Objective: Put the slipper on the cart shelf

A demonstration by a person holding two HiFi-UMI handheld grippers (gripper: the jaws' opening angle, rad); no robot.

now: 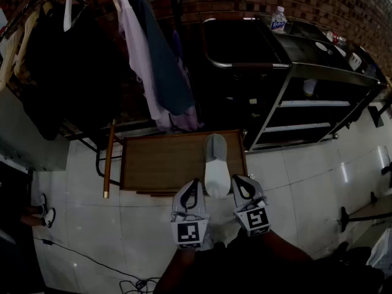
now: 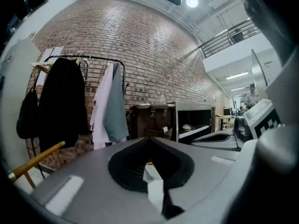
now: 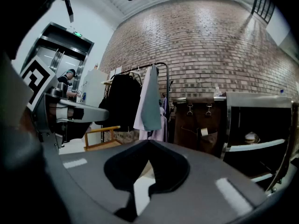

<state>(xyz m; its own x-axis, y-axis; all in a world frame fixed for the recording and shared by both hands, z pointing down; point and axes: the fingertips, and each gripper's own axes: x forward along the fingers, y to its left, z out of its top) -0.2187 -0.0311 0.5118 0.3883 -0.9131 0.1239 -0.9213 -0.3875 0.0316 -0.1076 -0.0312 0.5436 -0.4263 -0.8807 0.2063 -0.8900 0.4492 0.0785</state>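
A white and grey slipper (image 1: 215,164) lies on a low brown table (image 1: 159,161), its toe pointing away from me. My left gripper (image 1: 195,181) hovers just left of the slipper's heel and my right gripper (image 1: 236,177) just right of it; both stand shut with nothing between their jaws. Neither touches the slipper. The metal cart (image 1: 318,72) with its shelves (image 1: 312,103) stands at the upper right, beyond the table. The left gripper view has the cart (image 2: 189,120) ahead, past the shut jaws; in the right gripper view the cart (image 3: 257,125) is at the right.
A clothes rack with hanging garments (image 1: 147,54) stands behind the table. A wooden pole (image 1: 109,158) leans at the table's left. A water bottle (image 1: 278,18) and small items sit on the cart's top. A cable (image 1: 79,256) runs over the white tiled floor.
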